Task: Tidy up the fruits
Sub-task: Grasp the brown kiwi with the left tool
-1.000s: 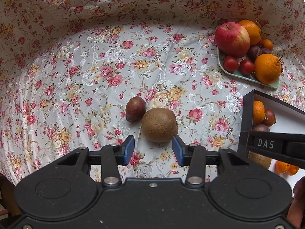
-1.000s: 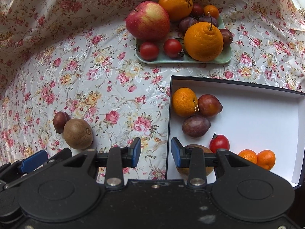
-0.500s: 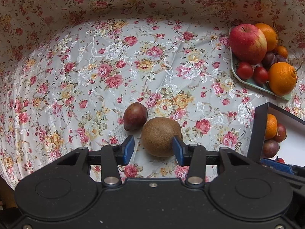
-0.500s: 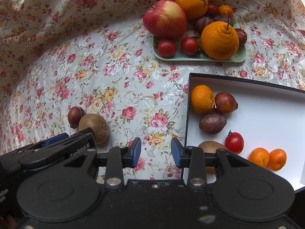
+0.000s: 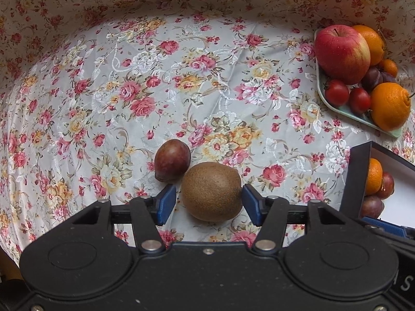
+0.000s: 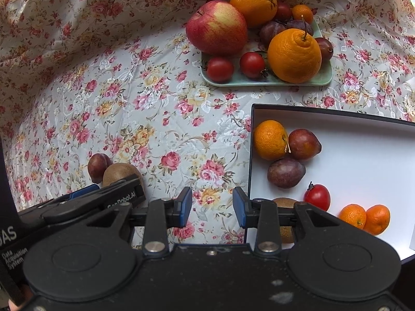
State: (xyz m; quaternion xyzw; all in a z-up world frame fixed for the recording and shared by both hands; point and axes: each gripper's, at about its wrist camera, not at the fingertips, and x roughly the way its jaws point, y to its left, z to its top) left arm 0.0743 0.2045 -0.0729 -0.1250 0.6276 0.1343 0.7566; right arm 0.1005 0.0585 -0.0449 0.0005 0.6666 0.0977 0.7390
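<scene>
Partly hidden: boxed kiwi (image 6: 285, 216) behind right tool (image 6: 212, 206).

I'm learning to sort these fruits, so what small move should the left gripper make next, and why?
Probably lower a little further, then close on the kiwi. The left gripper has its jaws opening, a blue pad on each side of the kiwi, neither visibly pressing. The kiwi lies on the tablecloth against a plum, outside the box.

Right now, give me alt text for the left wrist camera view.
The left gripper, jaws opening, straddles a brown kiwi on a floral tablecloth, a plum touching it. At right sit a green fruit plate and a box.
</scene>
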